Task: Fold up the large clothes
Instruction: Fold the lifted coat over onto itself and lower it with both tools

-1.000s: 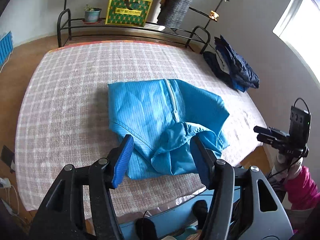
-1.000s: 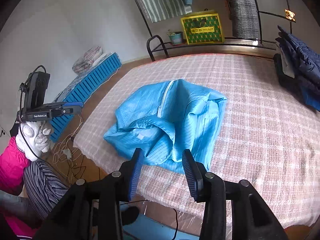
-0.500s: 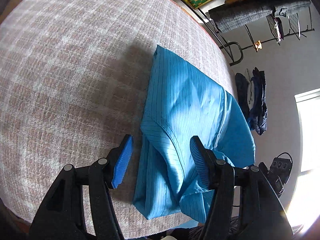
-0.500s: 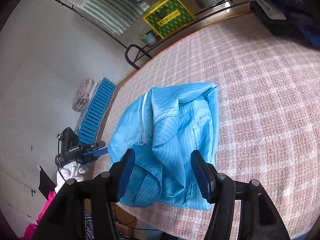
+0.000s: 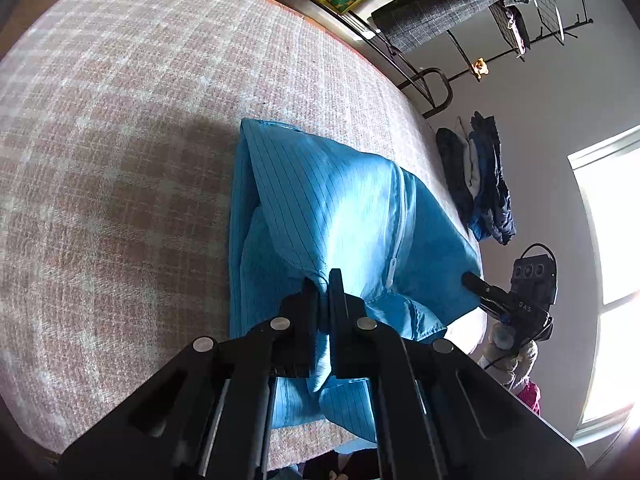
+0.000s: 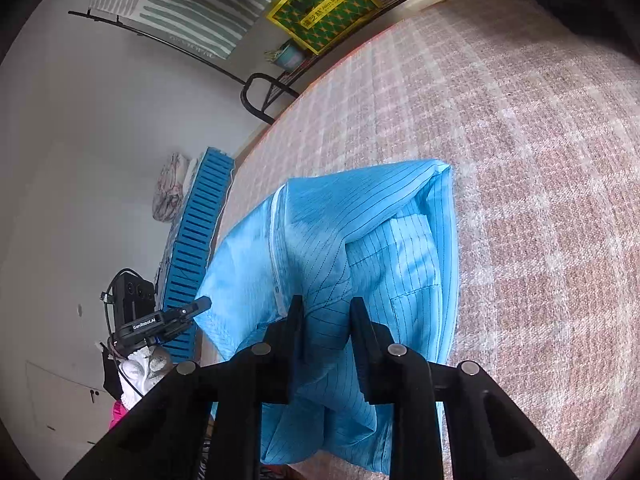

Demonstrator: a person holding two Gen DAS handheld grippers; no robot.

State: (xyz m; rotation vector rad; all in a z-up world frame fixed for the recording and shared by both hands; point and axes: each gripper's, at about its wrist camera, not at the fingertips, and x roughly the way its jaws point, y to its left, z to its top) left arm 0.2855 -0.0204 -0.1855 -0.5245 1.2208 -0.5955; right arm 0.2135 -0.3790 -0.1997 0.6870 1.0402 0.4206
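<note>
A blue pinstriped zip-up garment (image 5: 328,208) lies bunched on the checked bed cover (image 5: 120,140) near the bed's front edge. My left gripper (image 5: 324,280) is shut on a fold of the blue cloth at the garment's near side. In the right wrist view the same garment (image 6: 360,232) shows with its white zipper up. My right gripper (image 6: 326,308) has its jaws partly closed around a raised fold of the cloth, with a gap still between them. Each gripper shows at the edge of the other's view.
A pile of dark blue clothes (image 5: 488,184) lies at the bed's far right. A metal rack with a green and yellow box (image 6: 320,8) stands behind the bed. A blue slatted crate (image 6: 196,240) stands on the floor to the left.
Both grippers dropped onto the garment's near edge. The left jaws went from wide open to shut on the cloth. The right jaws narrowed around a fold.
</note>
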